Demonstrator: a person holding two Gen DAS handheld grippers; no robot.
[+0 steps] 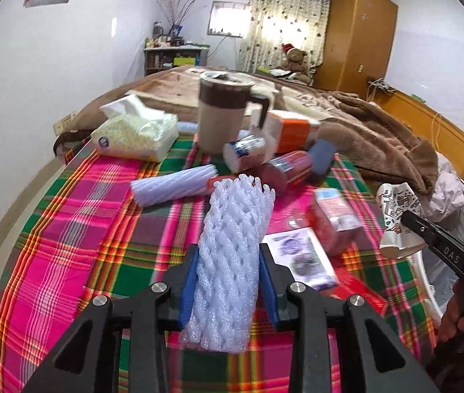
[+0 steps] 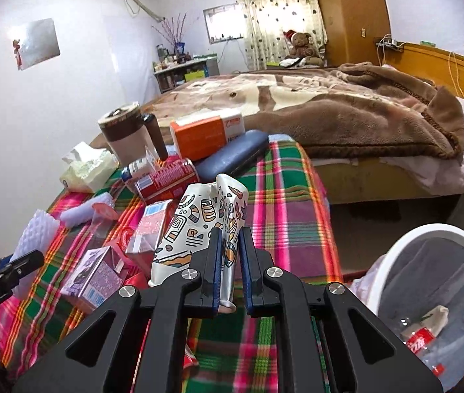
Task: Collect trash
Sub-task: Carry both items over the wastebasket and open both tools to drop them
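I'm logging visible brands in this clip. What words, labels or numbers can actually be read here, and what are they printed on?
"DAS": on the right gripper's black finger, left wrist view.
"GenRobot.AI": on the left gripper's body, right wrist view.
Red bottle label in the white bin: white script, too blurred to read.
Orange box, red packs, purple carton: print too small or blurred to read.
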